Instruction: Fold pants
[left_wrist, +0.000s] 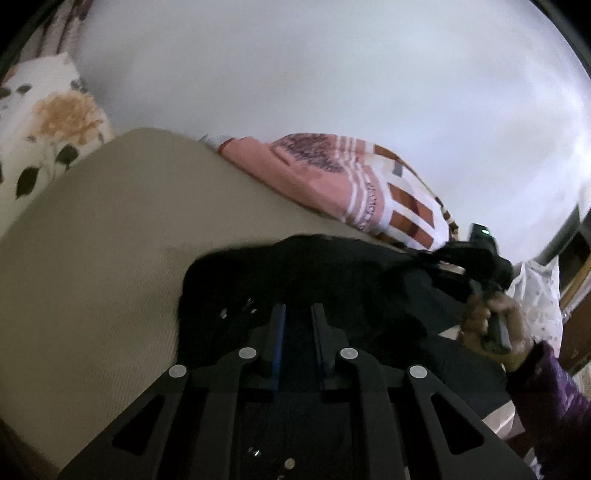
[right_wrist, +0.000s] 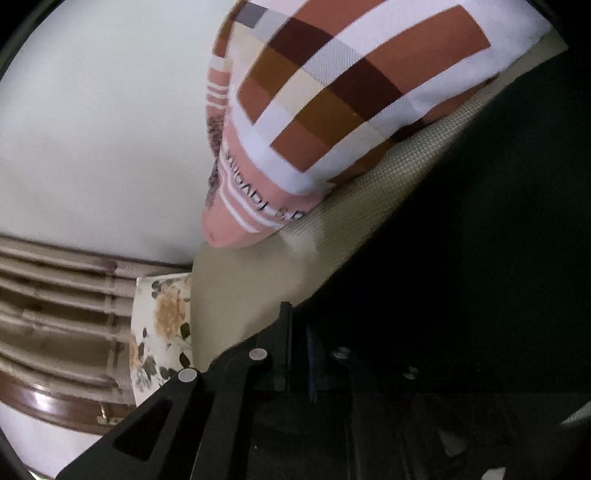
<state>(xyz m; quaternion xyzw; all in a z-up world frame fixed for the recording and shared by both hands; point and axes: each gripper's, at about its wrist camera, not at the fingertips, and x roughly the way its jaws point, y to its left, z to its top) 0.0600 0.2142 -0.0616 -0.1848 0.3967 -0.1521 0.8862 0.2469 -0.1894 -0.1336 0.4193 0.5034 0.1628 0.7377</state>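
With the left gripper (left_wrist: 298, 314) and right gripper (right_wrist: 300, 325) both clenched on the black fabric pants (left_wrist: 295, 280) at lower frame, a fold seems underway, next needing an even carry across the beige woven bedcover (left_wrist: 110, 229).

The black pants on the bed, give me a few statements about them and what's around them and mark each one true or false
1. The black pants lie on a tan bedcover. True.
2. The left gripper has its jaws spread wide. False: the jaws stand close together over the dark cloth.
3. A pink striped cloth and a checked pillow lie beyond the pants. True.
4. The wall behind the bed is dark green. False: it is plain and pale.
5. A bare hand holds the right gripper at the pants' edge. True.
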